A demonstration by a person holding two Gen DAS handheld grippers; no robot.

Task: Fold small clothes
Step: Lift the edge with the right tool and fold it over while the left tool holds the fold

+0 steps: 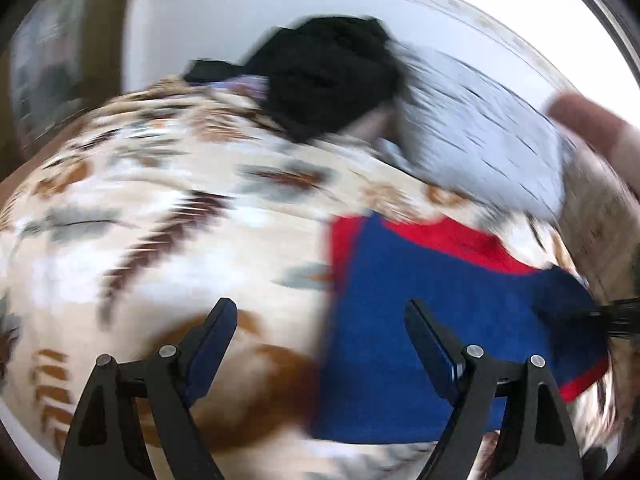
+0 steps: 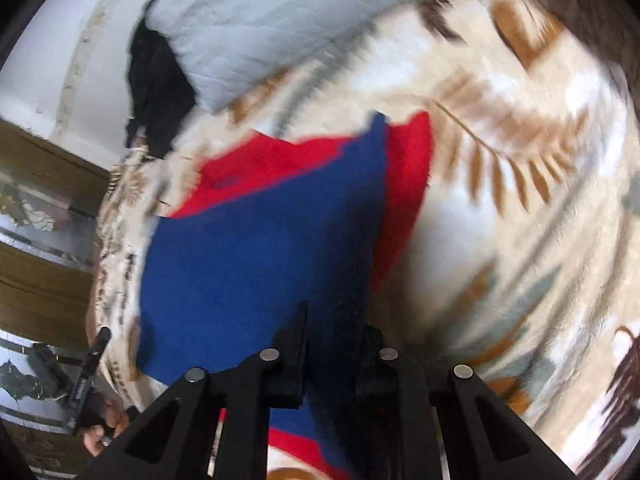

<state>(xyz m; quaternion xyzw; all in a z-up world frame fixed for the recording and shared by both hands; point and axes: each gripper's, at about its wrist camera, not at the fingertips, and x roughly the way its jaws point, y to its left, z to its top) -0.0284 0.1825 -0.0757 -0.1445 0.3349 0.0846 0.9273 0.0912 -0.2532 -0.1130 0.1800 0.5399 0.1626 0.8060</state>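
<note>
Nearest to you, the right gripper [image 2: 334, 320] has its jaws drawn close on an edge of the blue-and-red garment [image 2: 260, 248]; blue cloth fills the narrow gap between them, so it appears clamped, presumably to carry that edge over for a fold. Motion blur leaves the exact contact uncertain. The left gripper [image 1: 320, 320] has its jaws wide apart and holds nothing; it hovers over the garment's [image 1: 420, 320] left border, probably ready to pin or take a second corner.

The garment lies on the leaf-patterned blanket [image 1: 140, 208], blue panel uppermost with red showing along its far and side edges. In the right wrist view its long axis runs away from the right gripper, far corner pointing toward the pillow [image 2: 280, 20].

Farther off, a black garment [image 1: 332, 80] lies heaped beside the pillow, well apart from the piece in hand.
</note>
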